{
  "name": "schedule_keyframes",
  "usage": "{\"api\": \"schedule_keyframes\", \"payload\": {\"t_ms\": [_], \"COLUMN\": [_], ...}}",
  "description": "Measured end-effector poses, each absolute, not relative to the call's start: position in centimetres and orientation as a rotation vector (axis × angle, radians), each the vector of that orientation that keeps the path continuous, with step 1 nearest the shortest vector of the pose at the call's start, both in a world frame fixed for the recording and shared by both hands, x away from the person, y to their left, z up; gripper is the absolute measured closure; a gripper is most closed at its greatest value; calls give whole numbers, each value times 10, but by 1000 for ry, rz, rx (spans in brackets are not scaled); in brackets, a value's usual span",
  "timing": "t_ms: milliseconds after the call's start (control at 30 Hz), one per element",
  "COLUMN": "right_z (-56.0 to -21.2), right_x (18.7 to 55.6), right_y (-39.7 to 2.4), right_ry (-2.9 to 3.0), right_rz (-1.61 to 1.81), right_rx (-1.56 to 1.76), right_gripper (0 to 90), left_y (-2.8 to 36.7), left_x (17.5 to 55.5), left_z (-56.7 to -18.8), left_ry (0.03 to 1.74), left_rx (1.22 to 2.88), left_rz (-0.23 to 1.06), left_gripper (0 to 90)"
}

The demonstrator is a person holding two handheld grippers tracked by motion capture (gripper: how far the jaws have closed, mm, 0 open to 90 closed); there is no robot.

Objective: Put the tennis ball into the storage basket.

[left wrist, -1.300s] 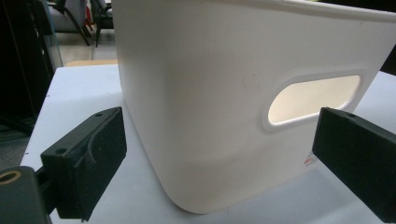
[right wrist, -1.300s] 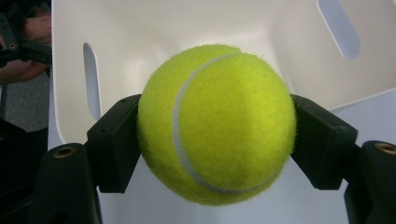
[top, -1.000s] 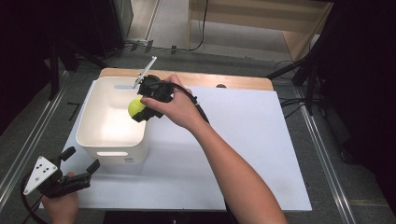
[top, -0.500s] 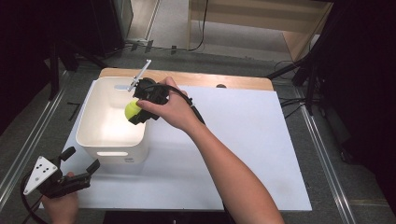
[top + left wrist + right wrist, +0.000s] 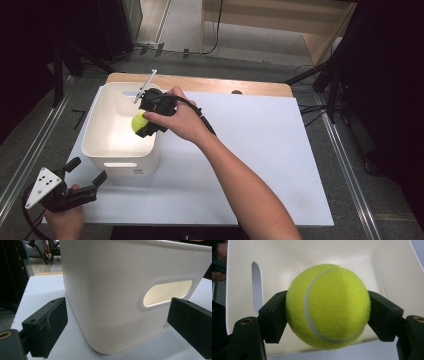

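The two black jaws of the right gripper [image 5: 328,317] are pressed on both sides of the tennis ball [image 5: 328,306], so the ball is firmly gripped and not resting on anything. In the right gripper view the ball hangs in front of the white inside of the bin [image 5: 387,270], with the bin floor and a handle slot behind it. In the high view the right gripper [image 5: 145,121] is over the near-right part of the bin [image 5: 100,145], and the ball [image 5: 138,121] is just inside the rim, above the hollow.

Compared with one second ago, the hand has shifted a little to the left, so the ball now sits more clearly over the opening instead of at the edge. The grip itself has not changed. I judge this means the carrying is almost finished: what is left is to lower a bit and let the jaws open, so the ball falls into the bin and not on the rim.

The left gripper [image 5: 75,187] rests at the near-left corner of the white board [image 5: 260,150], in the person's hand, and it has kept its place. Its jaws stand wide apart with nothing between them; in the left gripper view they frame the outer wall of the bin [image 5: 112,302] and its handle hole, without touching
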State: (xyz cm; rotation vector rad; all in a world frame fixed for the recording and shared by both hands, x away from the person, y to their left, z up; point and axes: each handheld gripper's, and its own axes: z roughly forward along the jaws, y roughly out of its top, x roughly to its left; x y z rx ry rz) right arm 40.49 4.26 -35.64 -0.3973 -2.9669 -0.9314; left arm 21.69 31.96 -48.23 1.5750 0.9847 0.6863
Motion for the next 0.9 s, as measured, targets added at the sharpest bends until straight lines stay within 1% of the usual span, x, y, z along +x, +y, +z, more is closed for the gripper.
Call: {"api": "schedule_keyframes", "payload": {"t_ms": [600, 700, 767, 800, 900], "right_z": [-375, -374, -372, -370, -369], "right_x": [399, 399, 398, 398, 397], "right_y": [52, 49, 47, 44, 42], "right_ry": [-3052, -3064, -3060, -3061, -3066], "right_rz": [-846, -867, -893, -915, -934], "right_rx": [-362, -361, -384, -387, -394], "right_gripper": [220, 165, 159, 126, 111], "left_y": [320, 320, 320, 320, 320], "left_x": [217, 217, 217, 217, 217], "left_z": [-482, -482, -482, -482, -482], "left_ry": [982, 981, 981, 981, 976], "left_rx": [1575, 1575, 1574, 1576, 1581], "left_rz": [686, 687, 687, 687, 688], "left_gripper": [29, 29, 29, 28, 29]}}
